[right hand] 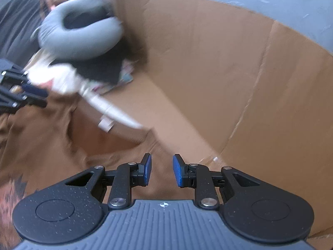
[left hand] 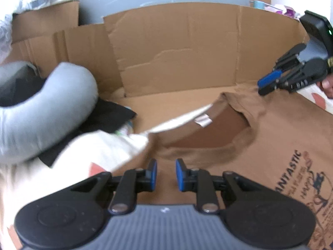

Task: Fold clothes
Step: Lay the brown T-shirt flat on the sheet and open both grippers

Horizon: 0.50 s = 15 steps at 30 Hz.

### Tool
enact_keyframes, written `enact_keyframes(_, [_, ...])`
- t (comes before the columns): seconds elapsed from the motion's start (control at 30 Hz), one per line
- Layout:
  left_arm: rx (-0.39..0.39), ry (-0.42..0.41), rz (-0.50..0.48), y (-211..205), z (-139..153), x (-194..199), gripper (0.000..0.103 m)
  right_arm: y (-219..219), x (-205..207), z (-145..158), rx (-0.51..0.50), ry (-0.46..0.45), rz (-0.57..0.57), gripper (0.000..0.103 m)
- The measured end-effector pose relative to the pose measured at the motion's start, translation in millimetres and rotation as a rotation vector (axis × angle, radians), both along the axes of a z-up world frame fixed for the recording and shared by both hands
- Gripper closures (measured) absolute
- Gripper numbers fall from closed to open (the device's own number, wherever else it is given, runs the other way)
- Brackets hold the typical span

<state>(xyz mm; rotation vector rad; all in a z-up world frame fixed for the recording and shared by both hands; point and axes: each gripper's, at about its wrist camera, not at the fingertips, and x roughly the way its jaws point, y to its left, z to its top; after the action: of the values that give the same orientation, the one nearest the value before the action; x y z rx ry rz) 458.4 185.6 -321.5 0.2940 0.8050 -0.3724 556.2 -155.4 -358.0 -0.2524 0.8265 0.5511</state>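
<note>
The left gripper (left hand: 165,175) hangs just above the brown shirt (left hand: 276,137) near its collar, jaws parted with nothing between the blue pads, while the right gripper (right hand: 162,170) hovers over the same shirt's far shoulder, likewise parted and empty, both angled downward.

Big flat sheets of brown cardboard (left hand: 187,48) stand up like a wall at the back. A soft grey neck pillow (left hand: 52,108) sits on the left on something black (left hand: 108,116). Bright light comes in above.

shirt print (left hand: 308,189) cut off – neck pillow (right hand: 79,29) blurred
</note>
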Motion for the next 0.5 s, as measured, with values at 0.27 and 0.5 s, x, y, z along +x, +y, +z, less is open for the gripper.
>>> enact_keyframes(0.27, [-0.025, 0.023, 0.056, -33.8, -28.9, -5.6, 0.053, 34.1, -23.5, -35.9, -0.031, 0.07, 0.074, 0.064])
enact_keyframes(0.5, [0.028, 0.015, 0.12, -42.2, -45.2, 9.2, 0.047, 60.6, -12.2, -47.4, 0.0, 0.056, 0.01, 0.053])
